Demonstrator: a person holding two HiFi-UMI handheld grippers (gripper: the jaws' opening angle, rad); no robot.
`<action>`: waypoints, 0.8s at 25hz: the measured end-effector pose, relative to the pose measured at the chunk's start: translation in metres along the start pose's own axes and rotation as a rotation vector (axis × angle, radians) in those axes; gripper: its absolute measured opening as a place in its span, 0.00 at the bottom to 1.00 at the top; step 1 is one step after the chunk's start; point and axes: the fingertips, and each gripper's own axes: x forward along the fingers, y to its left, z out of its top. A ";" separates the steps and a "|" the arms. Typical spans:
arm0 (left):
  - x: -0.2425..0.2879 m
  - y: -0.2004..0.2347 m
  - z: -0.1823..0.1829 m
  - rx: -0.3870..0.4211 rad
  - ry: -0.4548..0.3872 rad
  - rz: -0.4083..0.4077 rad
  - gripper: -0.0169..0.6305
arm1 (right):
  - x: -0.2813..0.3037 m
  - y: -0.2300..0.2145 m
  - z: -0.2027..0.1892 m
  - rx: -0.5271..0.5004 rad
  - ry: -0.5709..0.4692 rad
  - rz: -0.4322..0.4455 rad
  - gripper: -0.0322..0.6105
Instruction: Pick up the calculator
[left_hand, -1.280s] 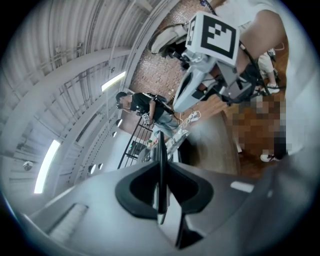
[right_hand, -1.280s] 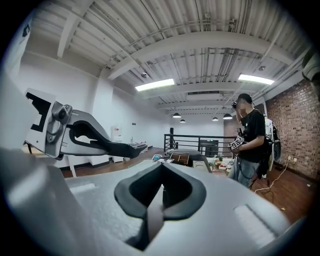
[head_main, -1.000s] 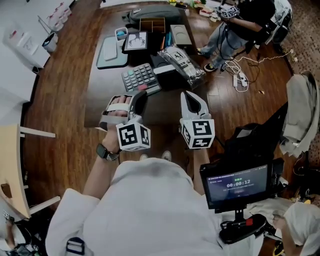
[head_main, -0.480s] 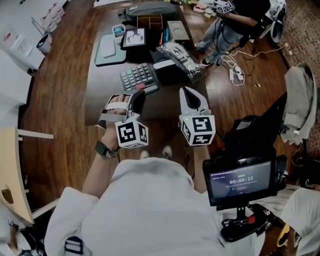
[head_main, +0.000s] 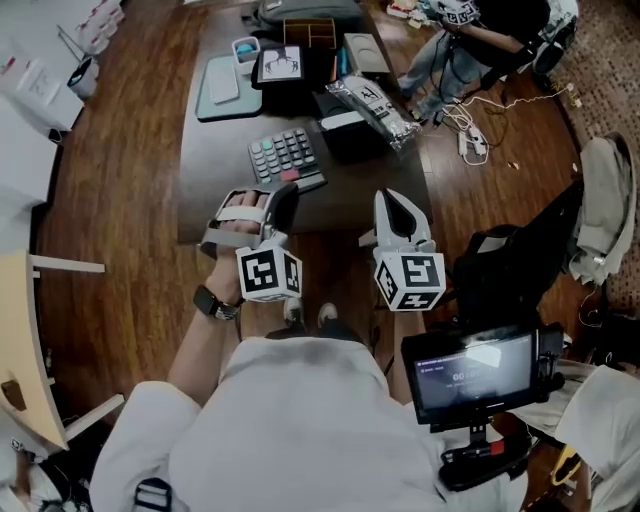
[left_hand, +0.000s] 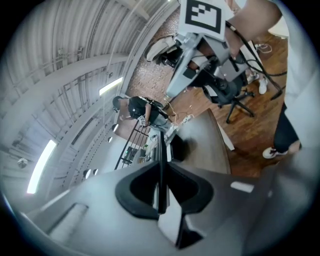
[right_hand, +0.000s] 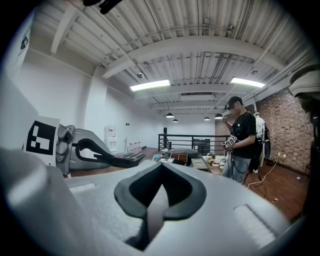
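Observation:
The calculator (head_main: 283, 155), dark with grey and green keys, lies over the dark table (head_main: 350, 205) near its front. My left gripper (head_main: 283, 190) is shut on the calculator's near edge. In the left gripper view the calculator (left_hand: 160, 170) shows as a thin dark edge pinched between the jaws. The right gripper view shows the left gripper (right_hand: 107, 159) from the side with the calculator (right_hand: 125, 156) sticking out level from its tips. I cannot tell if the calculator is off the table. My right gripper (head_main: 392, 200) hovers over the table's front right, shut and empty.
Behind the calculator stand a black box (head_main: 345, 135), a plastic-wrapped pack (head_main: 368, 100), a teal tray (head_main: 222, 95) and a wooden organizer (head_main: 305, 35). A person (head_main: 470, 40) stands beyond the table by floor cables (head_main: 480, 140). A monitor (head_main: 478, 370) is at my right.
The right gripper has drifted a little right and nearer to me. The left gripper keeps its hold on the calculator's near edge. The whole view has shifted slightly.

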 end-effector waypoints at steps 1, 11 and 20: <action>-0.002 0.001 -0.002 -0.018 0.001 0.004 0.11 | -0.002 0.001 0.002 0.007 -0.009 0.002 0.05; -0.028 0.004 -0.002 -0.061 0.023 0.024 0.11 | -0.015 0.007 0.018 0.010 -0.048 0.021 0.05; -0.071 -0.046 0.042 0.004 0.008 0.013 0.11 | -0.084 0.002 -0.005 0.047 -0.044 0.031 0.05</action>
